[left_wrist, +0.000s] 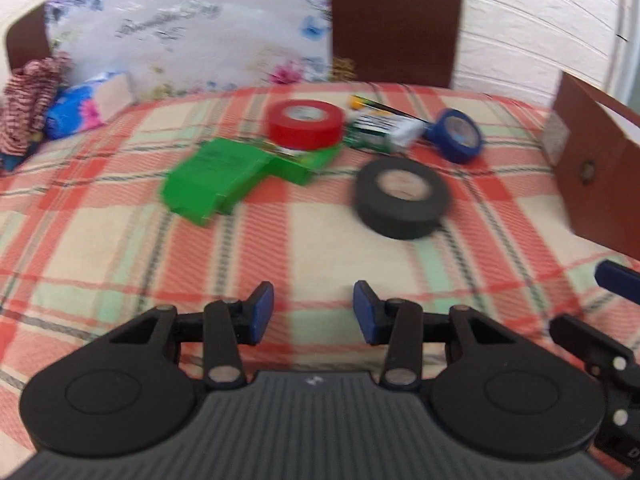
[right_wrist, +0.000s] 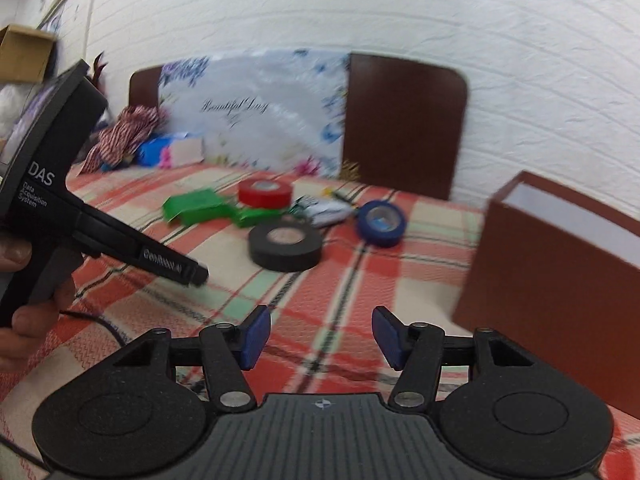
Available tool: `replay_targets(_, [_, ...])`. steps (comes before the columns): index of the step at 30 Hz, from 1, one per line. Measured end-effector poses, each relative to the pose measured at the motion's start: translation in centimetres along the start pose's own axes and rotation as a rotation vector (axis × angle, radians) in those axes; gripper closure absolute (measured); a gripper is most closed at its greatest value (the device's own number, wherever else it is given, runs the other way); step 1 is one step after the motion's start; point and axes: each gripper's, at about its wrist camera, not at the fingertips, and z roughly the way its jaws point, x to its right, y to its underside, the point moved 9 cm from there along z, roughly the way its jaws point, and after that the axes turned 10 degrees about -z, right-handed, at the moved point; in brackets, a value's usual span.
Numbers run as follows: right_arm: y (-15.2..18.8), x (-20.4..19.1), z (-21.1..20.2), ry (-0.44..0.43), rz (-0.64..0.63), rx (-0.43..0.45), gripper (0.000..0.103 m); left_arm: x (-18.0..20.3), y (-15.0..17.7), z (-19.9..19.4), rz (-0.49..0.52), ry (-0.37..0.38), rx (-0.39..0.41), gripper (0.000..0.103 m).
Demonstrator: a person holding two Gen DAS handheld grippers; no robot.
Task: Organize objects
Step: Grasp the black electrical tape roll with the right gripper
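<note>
A plaid blanket covers the surface, and both views are somewhat blurred. At the far left a striped cloth lies bunched beside a blue flowered packet, in front of a flowered pillow that leans on a brown headboard.

Toward the middle of the blanket lies a green box. A red tape roll sits on its far end. Just right of that is a small printed packet, with a blue tape roll tilted on edge against it. Nearer the camera, a black tape roll lies flat, apart from the others. At the right edge stands an open brown box.

The left gripper hangs over bare blanket, its blue pads spread apart with nothing between them. In the right wrist view, a hand holds this tool at the left edge. The right gripper also has its pads spread and empty, with the brown box just to its right.
</note>
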Motion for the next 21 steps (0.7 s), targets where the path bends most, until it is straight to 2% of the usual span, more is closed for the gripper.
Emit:
replay_targets(2, [-0.4, -0.7, 1.3, -0.029, 0.010, -0.026, 0.047, -1.5, -0.4, 0.4, 0.000, -0.059, 0.025, 0.040])
replay_targets(6, [-1.4, -0.9, 4.4, -0.051, 0.022, -0.066, 0.044, -2.9, -0.8, 1.4, 0.003, -0.064, 0.089, 0.026])
replay_targets(12, [-3.6, -1.3, 9.0, -0.026, -0.018, -0.090, 0.039, -3.2, -0.9, 1.9, -0.014, -0.040, 0.125, 0.023])
replay_targets(16, [-4.5, -1.6, 12.1, -0.033, -0.014, -0.122, 0.026, -3.3, -0.8, 1.9, -0.029, -0.024, 0.132, 0.024])
replay_targets(21, [-5.0, -1.3, 14.5, -0.071, 0.010, -0.149, 0.026, -3.3, -0.7, 2.0, -0.026, -0.026, 0.135, 0.024])
